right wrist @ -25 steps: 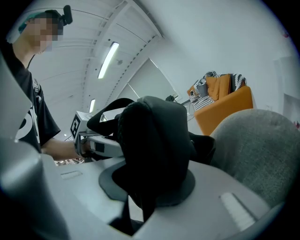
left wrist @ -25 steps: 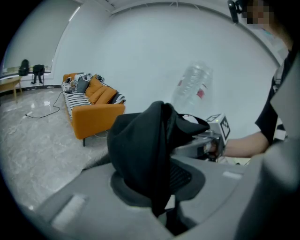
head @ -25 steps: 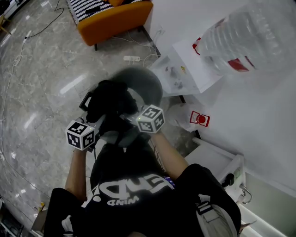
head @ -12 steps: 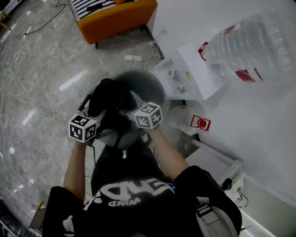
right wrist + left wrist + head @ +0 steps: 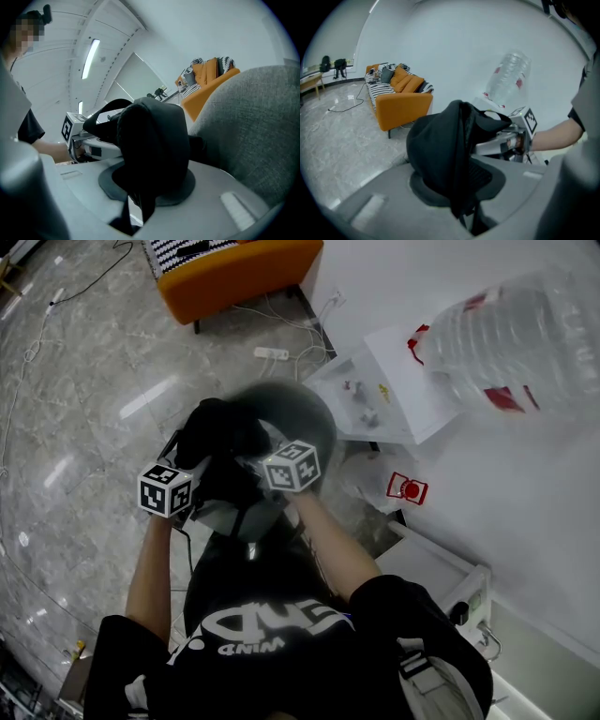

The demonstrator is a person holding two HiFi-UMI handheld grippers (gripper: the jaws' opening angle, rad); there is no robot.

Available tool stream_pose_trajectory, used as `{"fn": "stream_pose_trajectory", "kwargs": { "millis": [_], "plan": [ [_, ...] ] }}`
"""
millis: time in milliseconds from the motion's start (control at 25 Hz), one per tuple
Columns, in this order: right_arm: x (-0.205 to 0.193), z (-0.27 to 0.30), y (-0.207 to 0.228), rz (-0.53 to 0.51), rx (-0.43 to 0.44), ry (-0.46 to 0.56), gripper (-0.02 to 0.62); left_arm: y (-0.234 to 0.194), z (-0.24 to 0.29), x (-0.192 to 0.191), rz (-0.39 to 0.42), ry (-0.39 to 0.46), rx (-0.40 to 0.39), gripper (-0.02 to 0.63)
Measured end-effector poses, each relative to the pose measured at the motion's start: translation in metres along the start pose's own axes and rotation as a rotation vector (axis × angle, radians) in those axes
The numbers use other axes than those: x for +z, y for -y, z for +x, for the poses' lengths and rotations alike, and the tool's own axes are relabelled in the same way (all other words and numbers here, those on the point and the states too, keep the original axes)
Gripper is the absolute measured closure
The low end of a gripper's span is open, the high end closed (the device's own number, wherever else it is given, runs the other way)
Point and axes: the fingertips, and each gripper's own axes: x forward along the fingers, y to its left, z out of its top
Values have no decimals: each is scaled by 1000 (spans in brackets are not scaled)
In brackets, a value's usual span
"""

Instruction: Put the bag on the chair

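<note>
A limp black bag (image 5: 221, 439) hangs between my two grippers, just above the front of a round grey upholstered chair (image 5: 302, 412). My left gripper (image 5: 461, 206) is shut on a fold of the bag (image 5: 440, 150), and its marker cube (image 5: 166, 490) shows in the head view. My right gripper (image 5: 136, 206) is shut on the bag (image 5: 152, 140) from the other side; its cube (image 5: 290, 467) sits close to the chair. The grey chair back (image 5: 253, 126) fills the right of the right gripper view. The bag hides the fingertips in the head view.
An orange sofa (image 5: 234, 268) with a striped throw stands ahead. A power strip (image 5: 270, 353) and cables lie on the marble floor. To the right are a white cabinet (image 5: 394, 390), a big clear water bottle (image 5: 511, 338) and a white wall.
Both grippers have edged forward toward the chair with the bag. The right cube has drifted a little to the left, closer to the left one.
</note>
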Motion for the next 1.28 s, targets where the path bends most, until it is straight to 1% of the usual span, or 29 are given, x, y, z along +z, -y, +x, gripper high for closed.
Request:
{"fn": "stream_pose_trajectory", "kwargs": {
  "millis": [200, 320, 360, 440, 480, 520, 640, 680, 880, 1120, 1280],
  "plan": [
    [-4, 5, 7, 29, -19, -7, 518, -5, 5, -5, -1, -12, 10, 525],
    [-4, 3, 8, 42, -36, -1, 500, -4, 5, -5, -11, -7, 18, 493],
    [-3, 2, 9, 45, -44, 3, 477, -4, 4, -5, -27, -3, 20, 454],
    [-1, -1, 9, 47, -58, 10, 421, -3, 2, -4, -68, 4, 28, 356],
    [0, -3, 8, 45, -65, 11, 381, -2, 1, -5, -81, 4, 38, 303],
    [1, -5, 7, 41, -70, 10, 359, -1, 0, -6, -86, 2, 50, 250],
    [2, -12, 0, 23, -77, 2, 315, 6, -3, -9, -76, -6, 81, 150],
    [1, -15, -3, 15, -81, -2, 302, 9, -5, -10, -70, -6, 87, 132],
    [-3, -31, -18, 3, -99, -11, 267, 25, -24, -4, -50, 4, 96, 109],
    [-19, -50, -36, -7, -129, -28, 252, 46, -41, -2, -35, 18, 102, 104],
    [-29, -67, -50, -14, -152, -35, 244, 62, -60, -3, -3, 48, 127, 103]
  ]
}}
